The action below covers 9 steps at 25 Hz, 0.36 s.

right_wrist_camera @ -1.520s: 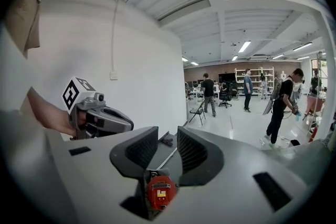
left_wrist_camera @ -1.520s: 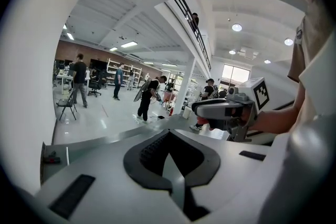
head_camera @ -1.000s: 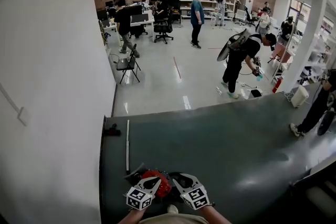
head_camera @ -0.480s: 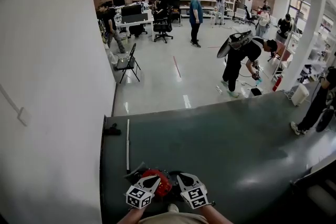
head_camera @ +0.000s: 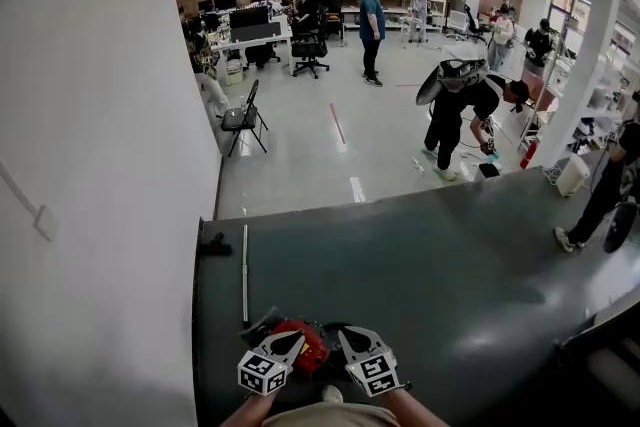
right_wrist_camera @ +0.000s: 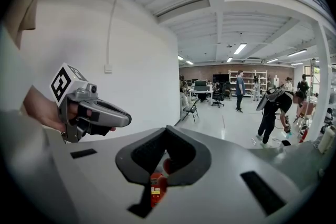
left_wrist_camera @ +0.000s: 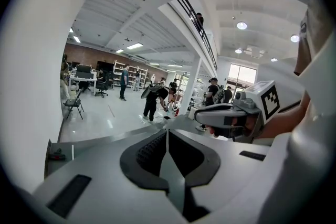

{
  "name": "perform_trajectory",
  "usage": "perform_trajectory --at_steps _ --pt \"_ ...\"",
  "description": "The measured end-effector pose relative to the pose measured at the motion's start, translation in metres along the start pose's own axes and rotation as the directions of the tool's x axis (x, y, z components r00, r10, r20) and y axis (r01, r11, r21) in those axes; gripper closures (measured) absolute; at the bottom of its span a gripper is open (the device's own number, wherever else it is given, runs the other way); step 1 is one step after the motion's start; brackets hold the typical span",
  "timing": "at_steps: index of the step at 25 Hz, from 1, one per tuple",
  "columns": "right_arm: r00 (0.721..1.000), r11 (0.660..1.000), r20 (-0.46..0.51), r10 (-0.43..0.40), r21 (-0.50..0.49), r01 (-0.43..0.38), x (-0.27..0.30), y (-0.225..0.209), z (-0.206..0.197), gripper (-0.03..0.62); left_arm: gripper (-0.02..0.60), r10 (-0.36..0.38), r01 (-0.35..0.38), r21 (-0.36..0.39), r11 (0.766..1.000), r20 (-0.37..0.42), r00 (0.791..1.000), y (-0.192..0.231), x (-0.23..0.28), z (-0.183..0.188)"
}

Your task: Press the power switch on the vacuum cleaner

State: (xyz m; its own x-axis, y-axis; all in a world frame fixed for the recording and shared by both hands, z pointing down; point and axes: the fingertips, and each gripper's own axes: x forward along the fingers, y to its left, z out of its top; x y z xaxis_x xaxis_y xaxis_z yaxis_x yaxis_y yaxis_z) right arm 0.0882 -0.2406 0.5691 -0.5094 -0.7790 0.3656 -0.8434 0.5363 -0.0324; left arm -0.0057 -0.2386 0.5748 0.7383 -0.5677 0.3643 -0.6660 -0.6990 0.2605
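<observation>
**Both claws closed beside the red vacuum, switch out of sight**

A dark green mat (head_camera: 430,285) fills the lower half of the head view. A white wall (head_camera: 100,165) runs down the left, and a busy hall with people lies across the top. At the bottom centre, close to the person, sits the red vacuum cleaner (head_camera: 308,345), small and partly covered. The left gripper (head_camera: 283,353) is at its left and the right gripper (head_camera: 352,345) at its right, both very near it; contact cannot be confirmed.

Each gripper's own view shows its jaws pressed together at the tips with nothing pinched. Through the gap behind the right gripper's jaws, a strip of the red body shows low in that frame. A thin white rod (head_camera: 245,270) lies on the mat at centre left, well apart from the vacuum.

The power switch cannot be made out in any view, and that looks like the main risk: a blind push may land on the casing. The vacuum looks light, so an off-centre press could slide or tip it. With the grippers this close together, they could also knock each other.
</observation>
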Motion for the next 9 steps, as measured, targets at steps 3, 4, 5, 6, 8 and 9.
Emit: perform_trajectory --at_steps 3,4,5,6,8,9 --pt "1.0 1.0 0.003 -0.001 -0.002 0.001 -0.001 -0.001 0.007 0.585 0.578 -0.006 0.006 0.001 1.0 0.009 1.0 0.001 -0.002 0.005" --pt "1.0 1.0 0.007 -0.001 -0.001 0.001 -0.002 -0.003 0.01 0.586 0.578 -0.008 0.008 0.001 1.0 0.012 1.0 0.001 -0.002 0.007" --pt "1.0 1.0 0.012 0.0 -0.001 0.0 -0.004 -0.005 0.013 0.586 0.578 -0.011 0.011 0.002 1.0 0.015 1.0 0.0 -0.001 0.009" --pt "1.0 1.0 0.019 0.0 -0.002 0.0 -0.006 -0.008 0.016 0.586 0.578 -0.014 0.014 0.003 1.0 0.018 1.0 -0.002 0.0 0.011" --pt "1.0 1.0 0.03 0.001 -0.005 -0.001 -0.01 -0.013 0.022 0.586 0.578 -0.02 0.02 0.006 1.0 0.026 0.999 -0.005 0.002 0.016" --pt "0.999 1.0 0.036 0.002 -0.007 -0.002 -0.011 -0.015 0.025 0.586 0.578 -0.023 0.022 0.008 1.0 0.03 0.999 -0.006 0.002 0.019"
